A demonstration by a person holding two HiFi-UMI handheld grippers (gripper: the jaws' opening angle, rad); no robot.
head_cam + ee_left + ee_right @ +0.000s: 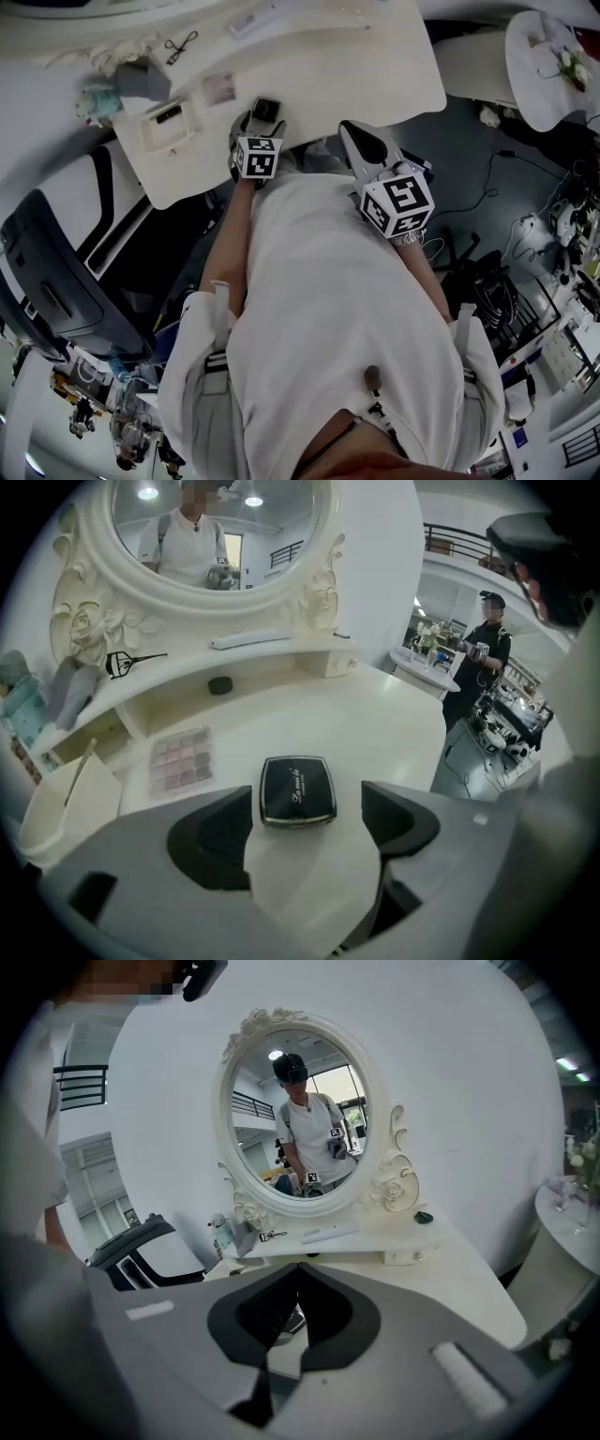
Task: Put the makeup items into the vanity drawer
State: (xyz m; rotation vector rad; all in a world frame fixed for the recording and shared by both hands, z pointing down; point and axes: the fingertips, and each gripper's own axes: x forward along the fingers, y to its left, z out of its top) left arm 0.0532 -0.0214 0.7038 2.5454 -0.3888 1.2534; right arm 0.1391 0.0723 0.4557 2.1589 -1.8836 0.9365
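A black compact [297, 790] lies flat on the white vanity top [375, 724], close to its front edge. My left gripper [306, 803] stands open around it, one jaw on each side with a gap to the case. From the head view the compact [266, 109] shows just ahead of the left gripper [262, 124]. An eyeshadow palette [181, 758] lies to the left, beside the pulled-out drawer [66, 799]. My right gripper [349, 131] hovers shut and empty over the table's front edge; its jaws [298, 1274] meet tip to tip.
On the shelf under the oval mirror [300, 1115] lie an eyelash curler [131, 660], a white stick [251, 640] and a small black item [220, 684]. A dark chair [56, 272] stands left, a round side table [548, 56] right. A person in black [483, 658] stands behind.
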